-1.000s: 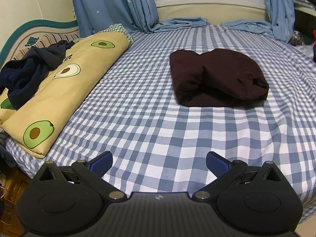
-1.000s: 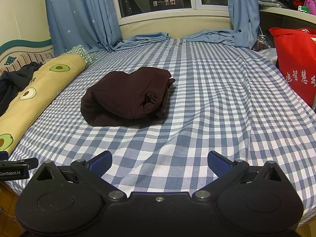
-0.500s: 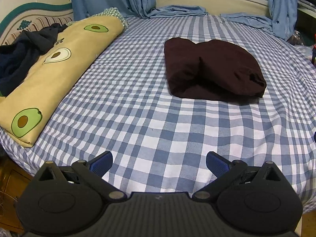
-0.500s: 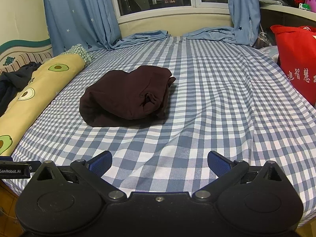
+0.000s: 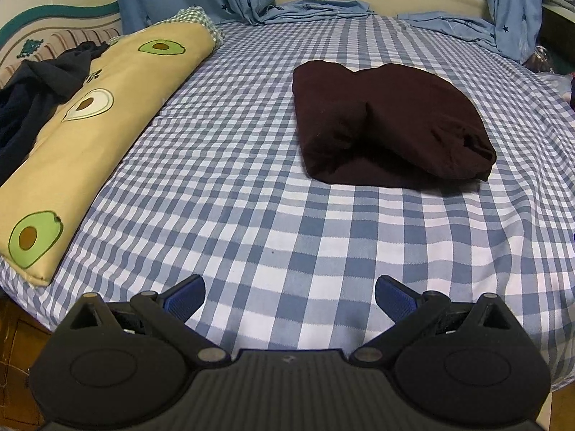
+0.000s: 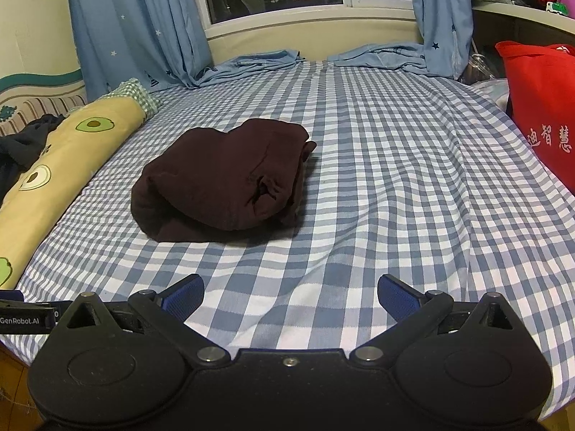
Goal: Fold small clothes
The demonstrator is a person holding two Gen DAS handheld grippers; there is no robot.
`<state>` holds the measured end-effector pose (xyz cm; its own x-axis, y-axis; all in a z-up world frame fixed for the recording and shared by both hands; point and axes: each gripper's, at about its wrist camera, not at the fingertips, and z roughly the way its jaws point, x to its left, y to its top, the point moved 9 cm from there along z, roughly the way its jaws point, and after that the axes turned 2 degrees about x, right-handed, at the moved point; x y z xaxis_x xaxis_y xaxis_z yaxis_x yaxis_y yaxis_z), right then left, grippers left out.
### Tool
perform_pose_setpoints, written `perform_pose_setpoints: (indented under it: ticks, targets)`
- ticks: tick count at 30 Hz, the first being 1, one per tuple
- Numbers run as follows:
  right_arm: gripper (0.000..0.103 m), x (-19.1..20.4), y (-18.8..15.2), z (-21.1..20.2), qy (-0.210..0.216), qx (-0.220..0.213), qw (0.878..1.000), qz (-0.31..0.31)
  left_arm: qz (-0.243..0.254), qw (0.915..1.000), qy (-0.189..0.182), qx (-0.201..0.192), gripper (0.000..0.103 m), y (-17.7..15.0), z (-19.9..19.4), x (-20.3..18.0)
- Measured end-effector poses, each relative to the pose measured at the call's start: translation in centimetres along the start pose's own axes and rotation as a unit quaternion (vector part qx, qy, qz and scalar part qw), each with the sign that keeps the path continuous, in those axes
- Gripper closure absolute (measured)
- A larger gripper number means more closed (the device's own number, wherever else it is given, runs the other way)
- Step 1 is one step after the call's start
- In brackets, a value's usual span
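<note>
A dark maroon garment [image 5: 388, 125] lies folded into a thick bundle on the blue-and-white checked bed sheet [image 5: 251, 197]. In the right wrist view the same garment [image 6: 222, 183] sits left of centre, well beyond the fingers. My left gripper [image 5: 289, 296] hovers open over the near edge of the bed, with nothing between its blue pads. My right gripper [image 6: 291, 296] is open too, also near the front edge and holding nothing. Neither gripper touches the garment.
A long yellow avocado-print pillow [image 5: 93, 133] runs along the left side with dark navy clothing [image 5: 32, 97] heaped on it. Blue curtains [image 6: 136, 25] hang at the back by the window. A red bag [image 6: 542, 107] stands at the right edge of the bed.
The left gripper has moved forward and lower over the bed, so the maroon garment looks nearer. The right gripper has barely shifted. Both stayed open.
</note>
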<state>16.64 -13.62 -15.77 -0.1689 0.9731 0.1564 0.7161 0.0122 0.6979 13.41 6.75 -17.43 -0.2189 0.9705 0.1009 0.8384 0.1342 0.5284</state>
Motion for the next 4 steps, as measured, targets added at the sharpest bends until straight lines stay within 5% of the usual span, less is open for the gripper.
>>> perform_pose_setpoints:
  ticks: [4]
  targets:
    - [0.001, -0.13, 0.92, 0.99, -0.005, 0.002, 1.0, 0.006, 0.005, 1.0, -0.005, 0.003, 0.001, 1.14, 0.9, -0.3]
